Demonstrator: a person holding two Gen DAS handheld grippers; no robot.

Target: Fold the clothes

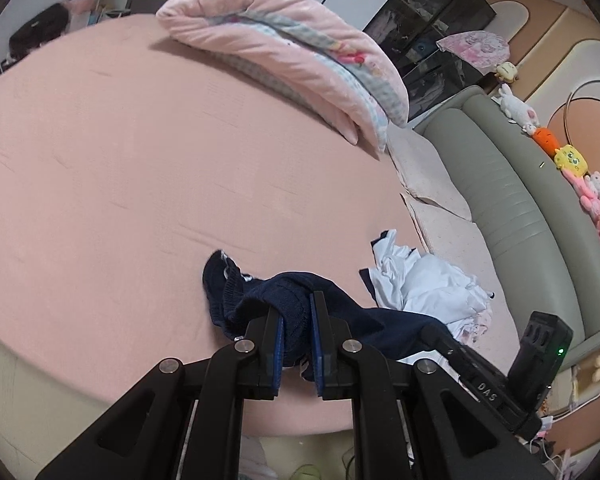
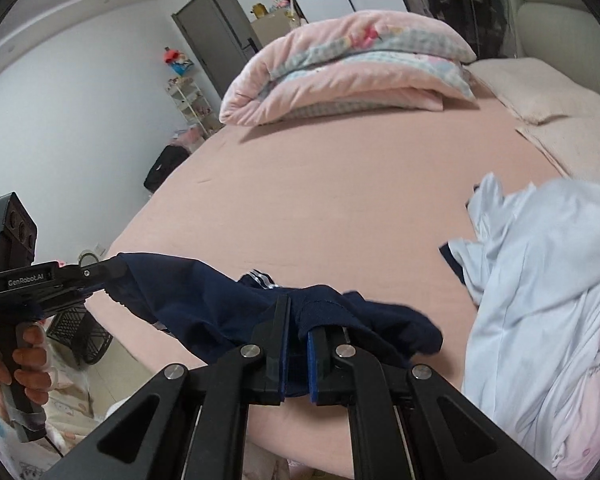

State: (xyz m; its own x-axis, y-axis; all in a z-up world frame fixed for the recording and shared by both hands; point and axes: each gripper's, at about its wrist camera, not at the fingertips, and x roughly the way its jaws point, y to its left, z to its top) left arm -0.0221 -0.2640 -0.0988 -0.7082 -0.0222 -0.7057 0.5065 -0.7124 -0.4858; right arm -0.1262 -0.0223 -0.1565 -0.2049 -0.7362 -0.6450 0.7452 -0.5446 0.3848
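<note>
Two black two-finger tools are gripping one dark navy knitted garment (image 1: 296, 304) above the near edge of a pink-sheeted bed (image 1: 140, 168). The left tool (image 1: 296, 320) is pinching a bunched fold between its blue pads, and the right tool (image 2: 298, 328) is clamping another part. A crumpled pile of white clothes (image 2: 540, 280) is lying just right of it. A folded pink quilt (image 2: 348, 68) is resting at the far side.

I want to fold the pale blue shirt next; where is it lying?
In the right wrist view the pale blue shirt lies crumpled on the bed's right side, just right of the navy garment both grippers hold.
</note>
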